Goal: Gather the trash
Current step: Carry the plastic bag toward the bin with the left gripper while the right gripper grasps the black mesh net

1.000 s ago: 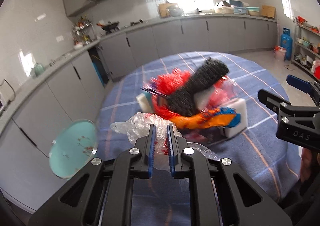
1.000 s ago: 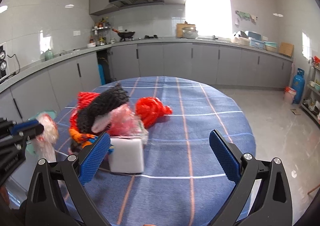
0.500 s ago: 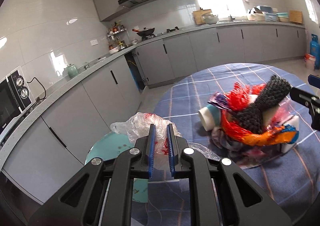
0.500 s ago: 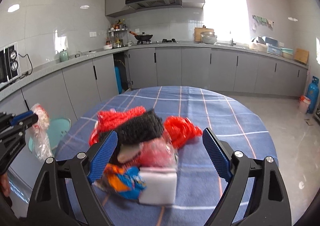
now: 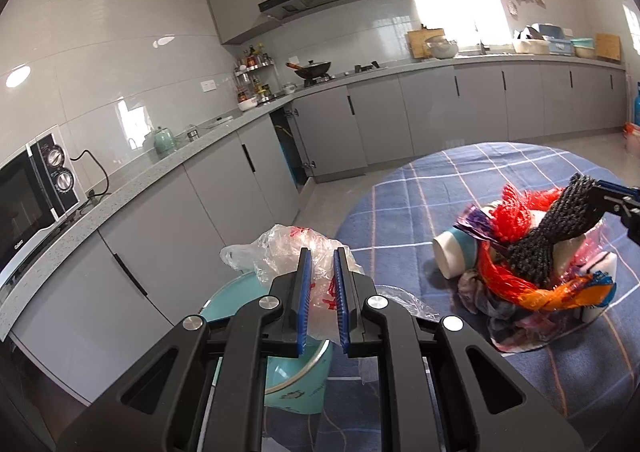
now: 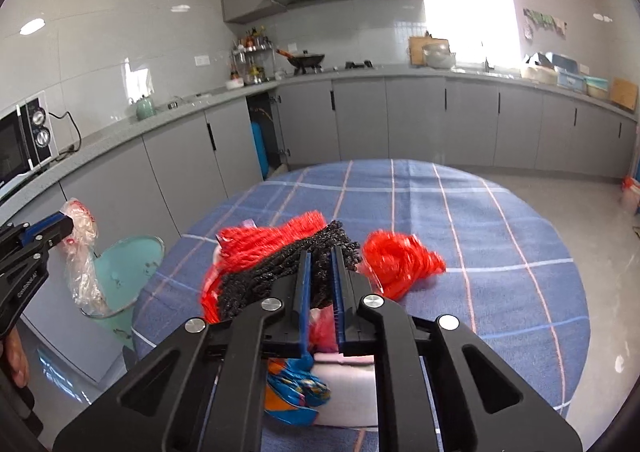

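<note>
**Both grippers loaded with trash beside a teal bin**

A kitchen with grey cabinets and a round table under a blue checked cloth [image 6: 500, 252]. The left gripper [image 5: 322, 284] is clamped on a crumpled clear plastic bag with red print [image 5: 288, 252]. It hangs in the air off the table's edge, above a teal waste bin [image 6: 128, 276] that stands on the floor just beside the table. In the right wrist view the bag dangles over the bin's open rim.

The right gripper [image 6: 320, 280] is pinched on a black knitted mesh piece [image 6: 280, 276] at the top of a trash heap on the cloth. Touching it in the heap are red mesh netting [image 5: 516, 207], an orange and blue wrapper [image 6: 296, 392], a white foam block [image 6: 348, 384] and a white and teal cup lying on its side [image 5: 456, 256]. A separate red net bundle [image 6: 404, 260] lies just beside the heap.

The step in hand appears to be dropping the bag. To do it well, centre the bag over the bin mouth and lower it before letting go, since thin film drifts and may cling to the pads. Lift the black mesh slowly, because it may snag the red netting and drag the heap
</note>
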`<state>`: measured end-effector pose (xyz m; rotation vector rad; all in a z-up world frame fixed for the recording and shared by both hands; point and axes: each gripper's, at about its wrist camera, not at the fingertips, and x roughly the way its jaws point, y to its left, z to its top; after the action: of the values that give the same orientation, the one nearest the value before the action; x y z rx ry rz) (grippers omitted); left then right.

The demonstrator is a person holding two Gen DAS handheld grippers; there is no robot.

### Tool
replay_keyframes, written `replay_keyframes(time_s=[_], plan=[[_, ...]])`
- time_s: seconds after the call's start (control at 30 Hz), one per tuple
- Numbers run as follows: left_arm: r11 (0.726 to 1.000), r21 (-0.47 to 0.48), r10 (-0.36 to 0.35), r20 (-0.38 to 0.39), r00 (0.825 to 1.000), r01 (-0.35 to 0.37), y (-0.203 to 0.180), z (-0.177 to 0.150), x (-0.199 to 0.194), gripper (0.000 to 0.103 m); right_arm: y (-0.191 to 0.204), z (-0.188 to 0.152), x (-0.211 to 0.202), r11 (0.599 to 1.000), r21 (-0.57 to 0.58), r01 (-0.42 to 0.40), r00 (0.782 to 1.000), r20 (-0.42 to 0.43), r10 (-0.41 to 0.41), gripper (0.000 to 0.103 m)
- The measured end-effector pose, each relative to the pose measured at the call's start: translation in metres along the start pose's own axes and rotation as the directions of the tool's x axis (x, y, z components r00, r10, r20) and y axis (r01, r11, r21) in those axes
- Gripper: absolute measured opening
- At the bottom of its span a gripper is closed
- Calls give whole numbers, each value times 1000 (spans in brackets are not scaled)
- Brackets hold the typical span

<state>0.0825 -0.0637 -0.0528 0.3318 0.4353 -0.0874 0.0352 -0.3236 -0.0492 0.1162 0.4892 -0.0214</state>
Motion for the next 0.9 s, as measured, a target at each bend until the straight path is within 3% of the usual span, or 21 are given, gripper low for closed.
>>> replay_keyframes(time_s=[0.3, 0.9], plan=[[999, -41, 14, 32, 999, -13, 24, 7, -13, 12, 22, 20, -18, 998, -48, -47, 995, 86, 51, 9], [985, -105, 143, 37, 989, -139, 89, 5, -4, 12, 107, 56, 40, 968, -151, -200, 973, 82, 214, 9]])
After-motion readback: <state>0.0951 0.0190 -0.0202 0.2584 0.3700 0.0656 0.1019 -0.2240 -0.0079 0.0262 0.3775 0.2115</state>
